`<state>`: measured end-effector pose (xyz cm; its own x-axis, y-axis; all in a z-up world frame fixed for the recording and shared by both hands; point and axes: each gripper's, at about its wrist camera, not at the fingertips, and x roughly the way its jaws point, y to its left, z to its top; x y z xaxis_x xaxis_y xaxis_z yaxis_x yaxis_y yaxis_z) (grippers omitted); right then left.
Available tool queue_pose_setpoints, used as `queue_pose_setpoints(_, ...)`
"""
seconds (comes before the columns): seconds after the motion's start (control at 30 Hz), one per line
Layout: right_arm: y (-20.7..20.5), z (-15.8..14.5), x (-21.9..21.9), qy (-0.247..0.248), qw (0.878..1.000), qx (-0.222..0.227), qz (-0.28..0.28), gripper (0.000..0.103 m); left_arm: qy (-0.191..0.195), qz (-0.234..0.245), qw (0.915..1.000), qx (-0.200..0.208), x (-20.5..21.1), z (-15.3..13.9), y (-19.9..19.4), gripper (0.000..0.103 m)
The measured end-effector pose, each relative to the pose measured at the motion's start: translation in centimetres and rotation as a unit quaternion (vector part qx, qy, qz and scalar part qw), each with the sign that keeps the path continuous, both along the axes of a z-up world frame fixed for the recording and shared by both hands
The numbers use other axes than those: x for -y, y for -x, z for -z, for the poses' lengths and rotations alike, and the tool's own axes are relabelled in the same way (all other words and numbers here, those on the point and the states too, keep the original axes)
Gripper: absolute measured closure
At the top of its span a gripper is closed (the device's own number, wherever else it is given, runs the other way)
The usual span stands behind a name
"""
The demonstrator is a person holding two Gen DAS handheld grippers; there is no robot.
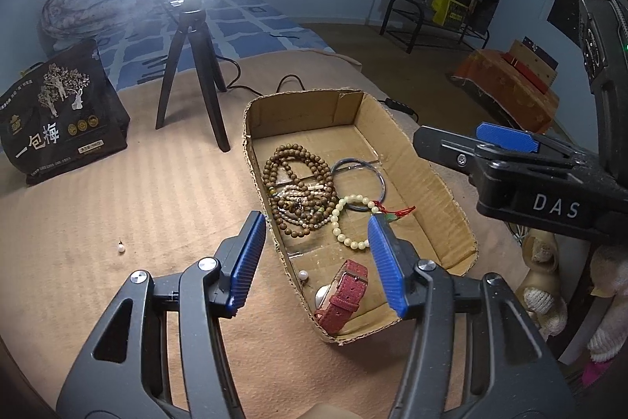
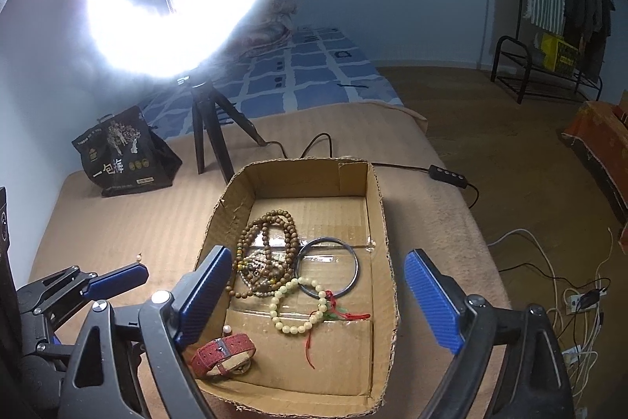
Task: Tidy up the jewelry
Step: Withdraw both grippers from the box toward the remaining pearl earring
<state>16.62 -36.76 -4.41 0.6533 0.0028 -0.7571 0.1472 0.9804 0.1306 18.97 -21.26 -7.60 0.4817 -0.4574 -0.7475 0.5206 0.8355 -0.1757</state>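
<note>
— What is shown, from the left?

— A loose pearl (image 1: pixel 121 247) is seen on the bed (image 1: pixel 117 203), well apart from the cardboard box (image 1: pixel 443 191) where beads (image 1: pixel 298 183), bangle (image 1: pixel 359 183) and red watch (image 1: pixel 345 295) are gathered.

— And the claws?

— Left claw (image 1: pixel 314 258) is half open, right claw (image 2: pixel 318 305) wide; nothing is held. The pearl is best pinched low. Tripod (image 1: pixel 192 73) and bag (image 1: pixel 59 116) are kept clear.
</note>
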Motion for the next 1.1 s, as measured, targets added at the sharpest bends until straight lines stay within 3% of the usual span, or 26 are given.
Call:
queue_pose_setpoints(0.63, 1.5, -1.4, -1.0, -0.001, 1.0, 0.011, 0.007, 0.01, 0.003, -0.017, 0.9997, 0.018, -2.3, -1.6, 1.3, 0.047)
queue_pose_setpoints(0.97, 3.0, -3.2, -3.1, 0.05, 0.998, 0.031, 0.002, 0.01, 0.001, -0.038, 0.9989, 0.027, -5.4, -1.9, 1.7, 0.047)
queue_pose_setpoints(1.1, 3.9, -3.6, -4.4, 0.056, 0.997, 0.046, -0.005, 0.0, 0.0, -0.049, 0.9984, 0.029, -7.2, -1.6, 1.5, 0.047)
